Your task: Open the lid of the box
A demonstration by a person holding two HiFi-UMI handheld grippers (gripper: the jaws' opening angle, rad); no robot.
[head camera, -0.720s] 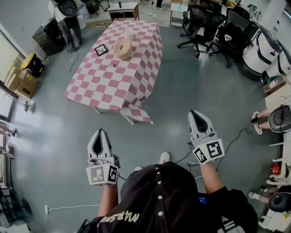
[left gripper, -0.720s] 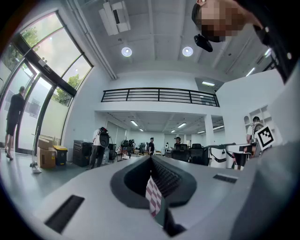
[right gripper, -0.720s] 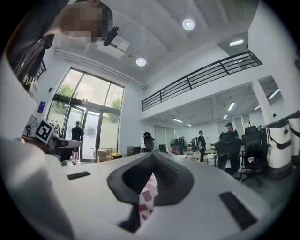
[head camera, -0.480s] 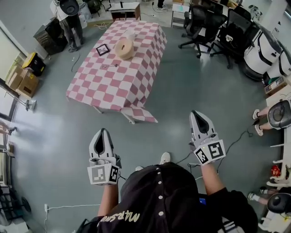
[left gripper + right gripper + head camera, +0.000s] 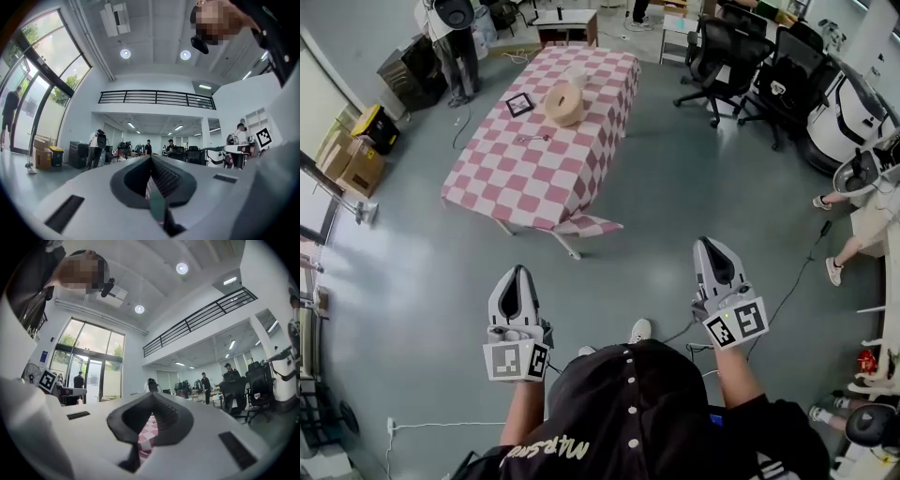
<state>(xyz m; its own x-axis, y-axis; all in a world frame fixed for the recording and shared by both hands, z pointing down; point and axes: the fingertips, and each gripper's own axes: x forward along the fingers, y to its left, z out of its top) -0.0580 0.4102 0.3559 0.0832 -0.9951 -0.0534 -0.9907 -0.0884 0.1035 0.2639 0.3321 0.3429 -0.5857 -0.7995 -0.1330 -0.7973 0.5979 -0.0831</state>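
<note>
1. Grippers, both held over the grey floor: I saw the left gripper and the right gripper with jaws pressed fully together, nothing between them.
2. Round tan box stood on the pink-and-white checked cloth-covered table, well apart from both grippers.
3. Small black square frame lay just beside the box.

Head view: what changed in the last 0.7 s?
Only the framing shifted a little; a bystander at the right edge came further into view. Left gripper and right gripper stay shut, empty, well short of the table; round box untouched.
</note>
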